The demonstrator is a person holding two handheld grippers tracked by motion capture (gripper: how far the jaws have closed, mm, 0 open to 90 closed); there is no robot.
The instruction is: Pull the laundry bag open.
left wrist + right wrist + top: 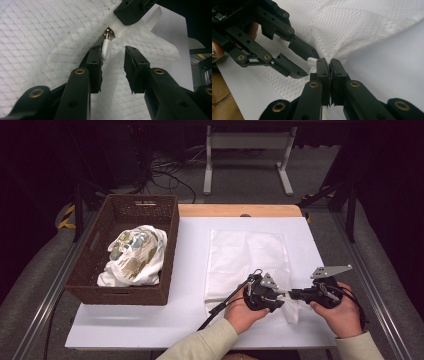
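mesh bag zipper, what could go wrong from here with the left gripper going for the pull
The left gripper is open, and the white zipper pull lies against one pad rather than centred, so closing may push it aside or catch only mesh. The right gripper is shut on a small pinch at the corner of the mesh bag; a hard tug on the pull might slip that hold or bunch the bag.

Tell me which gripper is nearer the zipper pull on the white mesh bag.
Left. The left gripper has the zipper pull against one open jaw; the right gripper is shut on the mesh bag just beyond it.
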